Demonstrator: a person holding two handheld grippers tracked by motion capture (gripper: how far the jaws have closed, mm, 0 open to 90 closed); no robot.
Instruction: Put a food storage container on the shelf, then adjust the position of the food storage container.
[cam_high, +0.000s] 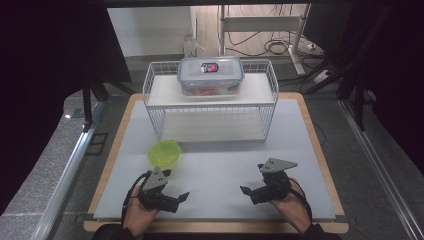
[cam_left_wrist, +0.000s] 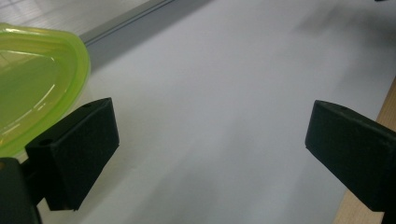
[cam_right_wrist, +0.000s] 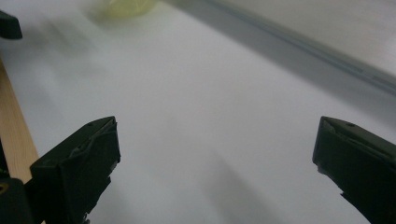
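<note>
Left gripper (cam_high: 176, 199): near front edge of the tabletop (cam_high: 215, 165), jaws wide apart, holding nothing.
Right gripper (cam_high: 248, 192): near front edge, jaws wide apart, holding nothing.
Green bowl (cam_high: 164, 153): just beyond left gripper; cut off in left gripper view, blurred in right gripper view.
Wire rack (cam_high: 210, 107): far edge.
Lidded box (cam_high: 210, 75): on rack's top shelf; contents unclear.

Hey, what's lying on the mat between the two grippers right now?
Nothing: in the high view, bare white mat separates the left gripper from the right gripper.

Bowl (cam_high: 164, 152) before rack (cam_high: 210, 107), container (cam_high: 210, 75) atop
</note>
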